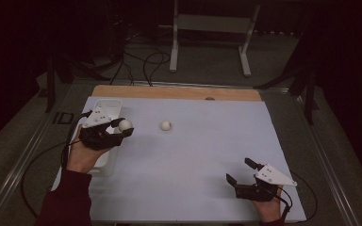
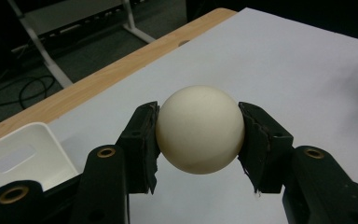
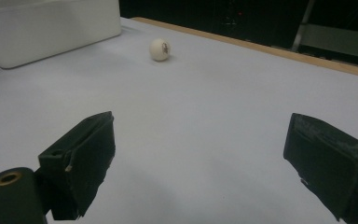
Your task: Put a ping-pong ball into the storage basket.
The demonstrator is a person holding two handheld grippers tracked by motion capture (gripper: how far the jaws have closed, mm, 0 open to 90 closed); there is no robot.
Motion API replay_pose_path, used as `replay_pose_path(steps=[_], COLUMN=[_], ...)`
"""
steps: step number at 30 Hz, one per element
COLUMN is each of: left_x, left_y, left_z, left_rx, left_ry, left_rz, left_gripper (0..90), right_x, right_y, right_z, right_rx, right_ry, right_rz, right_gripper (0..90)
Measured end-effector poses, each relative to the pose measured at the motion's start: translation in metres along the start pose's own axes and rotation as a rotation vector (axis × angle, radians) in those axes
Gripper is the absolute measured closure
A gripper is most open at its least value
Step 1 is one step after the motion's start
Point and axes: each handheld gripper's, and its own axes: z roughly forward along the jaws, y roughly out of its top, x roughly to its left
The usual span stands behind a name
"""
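My left gripper is shut on a white ball, held between both black pads above the white sheet, just right of a white rectangular tray. A second white ball rests on the sheet a short way to the right of the held one. My right gripper stands open near the table's front right, with nothing between its jaws, pointing toward the loose ball and the tray.
A white sheet covers the wooden table, whose bare edge shows at the back. Cables and a metal stand lie on the floor beyond. Dark surroundings ring the table.
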Motion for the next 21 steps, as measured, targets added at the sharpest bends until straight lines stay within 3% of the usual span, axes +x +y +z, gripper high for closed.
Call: replay_pose_path(steps=[21], left_x=[0.010], left_y=[-0.007], left_z=[-0.013], left_rx=[0.001], left_ry=[0.033], left_rz=[-0.015], left_gripper=[51.3], right_x=[0.000], right_y=[0.000], right_z=[0.000], right_rx=[-0.001], right_ry=[0.001], right_rz=[-0.001], right_gripper=[8.6])
